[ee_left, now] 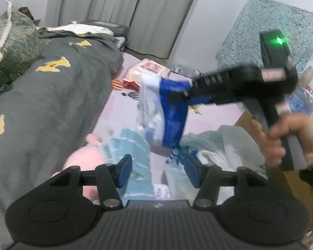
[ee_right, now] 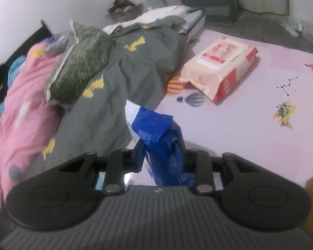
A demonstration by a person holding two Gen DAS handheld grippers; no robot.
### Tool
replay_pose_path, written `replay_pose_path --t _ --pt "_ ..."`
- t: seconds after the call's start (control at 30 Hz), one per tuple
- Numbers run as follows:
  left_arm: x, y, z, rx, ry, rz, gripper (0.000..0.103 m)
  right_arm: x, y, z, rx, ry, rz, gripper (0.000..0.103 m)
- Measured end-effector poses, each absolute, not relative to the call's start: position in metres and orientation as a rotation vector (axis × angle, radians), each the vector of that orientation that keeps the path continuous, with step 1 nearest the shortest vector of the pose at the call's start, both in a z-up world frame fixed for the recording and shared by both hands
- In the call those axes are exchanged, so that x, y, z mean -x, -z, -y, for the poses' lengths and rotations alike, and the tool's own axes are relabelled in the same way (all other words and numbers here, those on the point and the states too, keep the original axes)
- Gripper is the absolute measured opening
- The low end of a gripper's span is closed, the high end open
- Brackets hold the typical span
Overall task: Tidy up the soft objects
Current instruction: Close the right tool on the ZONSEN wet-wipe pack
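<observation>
My right gripper (ee_right: 161, 148) is shut on a soft blue-and-white pack (ee_right: 156, 129), which stands up between its fingers above the pink floor mat (ee_right: 240, 125). In the left wrist view the same pack (ee_left: 164, 112) hangs in the air from the right gripper (ee_left: 181, 95), which a hand (ee_left: 281, 137) holds. My left gripper (ee_left: 158, 170) is open, low in the view, with nothing pressed between its blue pads (ee_left: 125, 170). Beyond it lie a light-blue pack (ee_left: 133, 145) and a pink plush (ee_left: 83, 158).
A peach-and-red wipes pack (ee_right: 219, 68) lies on the mat. A grey duvet (ee_right: 119, 95) with yellow shapes, a green pillow (ee_right: 79, 66) and a pink blanket (ee_right: 20, 108) pile up on the left. A white plastic bag (ee_left: 219, 145) and a cardboard box (ee_left: 246, 120) sit on the right.
</observation>
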State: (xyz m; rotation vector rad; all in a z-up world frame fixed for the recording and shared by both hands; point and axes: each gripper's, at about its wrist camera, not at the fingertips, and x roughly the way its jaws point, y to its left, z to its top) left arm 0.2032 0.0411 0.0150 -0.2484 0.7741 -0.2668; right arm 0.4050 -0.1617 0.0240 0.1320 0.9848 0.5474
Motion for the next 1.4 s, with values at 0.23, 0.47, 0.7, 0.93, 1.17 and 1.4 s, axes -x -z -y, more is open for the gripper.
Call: replay_pose_path --t 0.23,0.47,0.7,0.93,1.17,1.4 --pt "-0.199 -0.024 -0.069 0.304 0.198 -0.762 0.056 -0.361 -0.037 0.158 0.031 -0.628 -0.877 0.027" --pt "-0.188 -0.030 -0.087 0.335 0.146 -0.750 0.056 -0.321 -0.071 0.158 0.120 -0.723 -0.752 0.026" --pt "-0.170 -0.034 -0.089 0.335 0.155 -0.749 0.056 -0.247 -0.061 0.169 0.314 -0.801 -0.725 0.025" --pt "-0.145 -0.037 -0.073 0.324 0.226 -0.755 0.056 -0.195 -0.044 0.189 0.401 -0.810 -0.771 0.026" --pt "-0.130 -0.023 -0.042 0.292 0.309 -0.811 0.056 -0.169 -0.031 0.211 0.363 -0.784 -0.851 0.027" --pt "-0.122 -0.004 -0.019 0.262 0.361 -0.866 0.056 -0.174 -0.036 0.247 0.100 -0.719 -0.916 0.028"
